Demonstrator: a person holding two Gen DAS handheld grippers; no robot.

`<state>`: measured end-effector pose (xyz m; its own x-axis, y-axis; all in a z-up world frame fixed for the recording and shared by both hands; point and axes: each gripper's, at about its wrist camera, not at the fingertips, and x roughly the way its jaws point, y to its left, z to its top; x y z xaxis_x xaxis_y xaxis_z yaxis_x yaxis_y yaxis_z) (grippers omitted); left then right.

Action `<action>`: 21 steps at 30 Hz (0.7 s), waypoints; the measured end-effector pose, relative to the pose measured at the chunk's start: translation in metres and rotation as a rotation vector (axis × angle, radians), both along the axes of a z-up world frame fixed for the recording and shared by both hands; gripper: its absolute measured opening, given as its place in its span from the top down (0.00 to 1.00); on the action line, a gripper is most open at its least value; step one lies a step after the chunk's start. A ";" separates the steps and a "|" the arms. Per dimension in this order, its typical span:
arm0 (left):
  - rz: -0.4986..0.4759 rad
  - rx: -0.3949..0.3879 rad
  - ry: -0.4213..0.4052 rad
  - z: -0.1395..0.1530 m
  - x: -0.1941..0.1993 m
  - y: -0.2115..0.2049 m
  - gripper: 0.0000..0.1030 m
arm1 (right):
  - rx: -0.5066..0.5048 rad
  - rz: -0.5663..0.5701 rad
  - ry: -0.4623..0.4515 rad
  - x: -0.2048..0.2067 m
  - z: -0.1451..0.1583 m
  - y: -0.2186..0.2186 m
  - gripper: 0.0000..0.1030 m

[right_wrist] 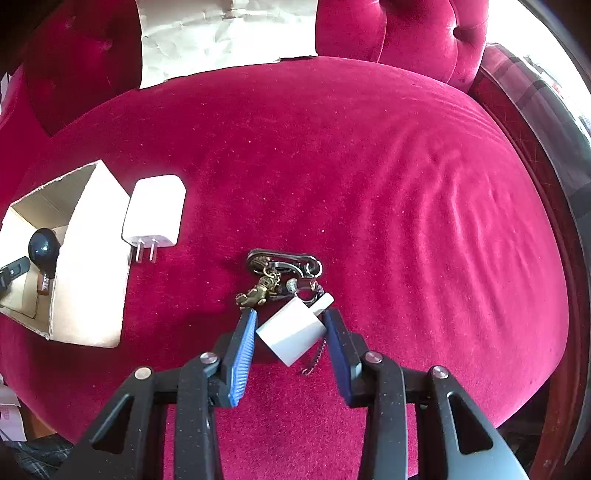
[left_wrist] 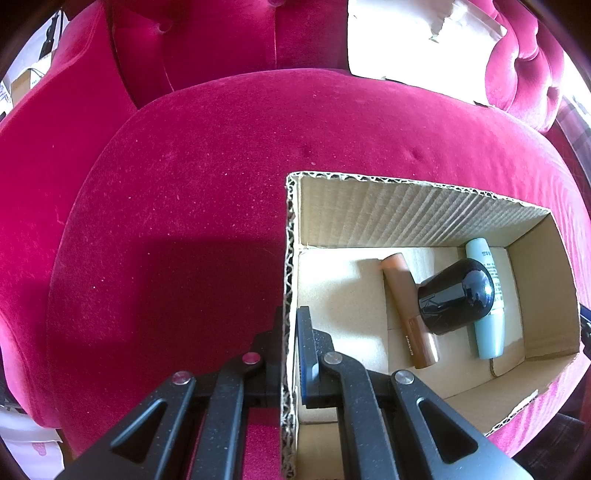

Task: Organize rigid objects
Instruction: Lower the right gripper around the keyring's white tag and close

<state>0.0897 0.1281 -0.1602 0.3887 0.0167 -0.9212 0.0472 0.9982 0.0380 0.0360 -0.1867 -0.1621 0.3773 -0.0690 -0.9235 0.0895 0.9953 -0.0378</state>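
My left gripper (left_wrist: 290, 332) is shut on the left wall of an open cardboard box (left_wrist: 290, 236) that sits on a red velvet sofa seat. Inside the box lie a brown tube (left_wrist: 408, 310), a pale green tube (left_wrist: 487, 317) and a black rounded cap-like object (left_wrist: 456, 293) resting across them. My right gripper (right_wrist: 291, 325) is open around a small white block (right_wrist: 293, 330) attached to a keyring bunch (right_wrist: 282, 275) with a carabiner and a brass charm. A white plug charger (right_wrist: 155, 212) lies beside the box (right_wrist: 92, 266).
The red sofa seat (right_wrist: 369, 166) spreads all around, with tufted backrest behind. A white crumpled paper sheet (right_wrist: 225, 33) leans on the backrest; it also shows in the left wrist view (left_wrist: 417, 37). A dark wooden armrest (right_wrist: 535, 155) borders the right.
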 end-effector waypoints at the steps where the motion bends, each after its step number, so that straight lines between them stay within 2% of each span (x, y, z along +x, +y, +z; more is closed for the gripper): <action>1: 0.000 -0.001 0.000 0.000 0.000 0.000 0.97 | -0.002 0.000 -0.002 0.000 0.002 -0.001 0.61; 11: 0.004 -0.008 -0.002 0.000 0.000 0.001 0.97 | -0.014 0.019 -0.022 0.000 0.019 -0.001 0.61; 21: 0.004 -0.013 -0.001 0.000 0.001 0.005 0.97 | -0.023 0.070 -0.052 -0.003 0.053 0.015 0.61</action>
<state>0.0902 0.1329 -0.1602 0.3896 0.0068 -0.9209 0.0428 0.9988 0.0255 0.0328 -0.1712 -0.1090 0.4296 -0.0616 -0.9009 0.0217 0.9981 -0.0579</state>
